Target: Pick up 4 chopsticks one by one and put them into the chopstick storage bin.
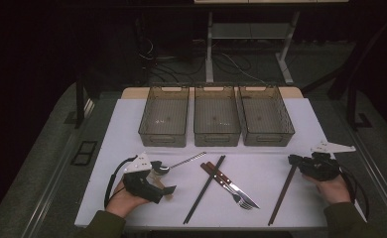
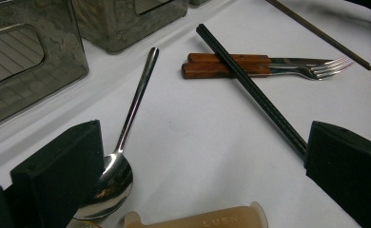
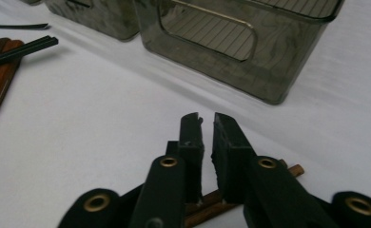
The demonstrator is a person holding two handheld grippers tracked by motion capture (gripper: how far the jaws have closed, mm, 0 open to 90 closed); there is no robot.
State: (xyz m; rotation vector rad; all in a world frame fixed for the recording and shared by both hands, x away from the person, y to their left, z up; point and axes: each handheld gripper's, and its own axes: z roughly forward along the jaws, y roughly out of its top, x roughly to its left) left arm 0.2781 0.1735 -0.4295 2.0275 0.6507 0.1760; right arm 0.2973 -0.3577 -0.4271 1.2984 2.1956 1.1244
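- The brown chopstick (image 1: 282,194), lying at four o'clock on the table (image 1: 132,124), is being clamped at its far tip by the right gripper (image 3: 207,124), jaws nearly shut.
- It is best being lifted level toward the bins (image 1: 265,116) at twelve o'clock.
- The left gripper (image 1: 165,183) is being held wide over the spoon (image 2: 122,156).

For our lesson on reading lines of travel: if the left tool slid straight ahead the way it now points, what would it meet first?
Probably the black chopstick, which crosses the open left tool path ahead. Beyond it lie the wooden-handled fork and knife. The spoon already sits by one jaw; depth is uncertain.
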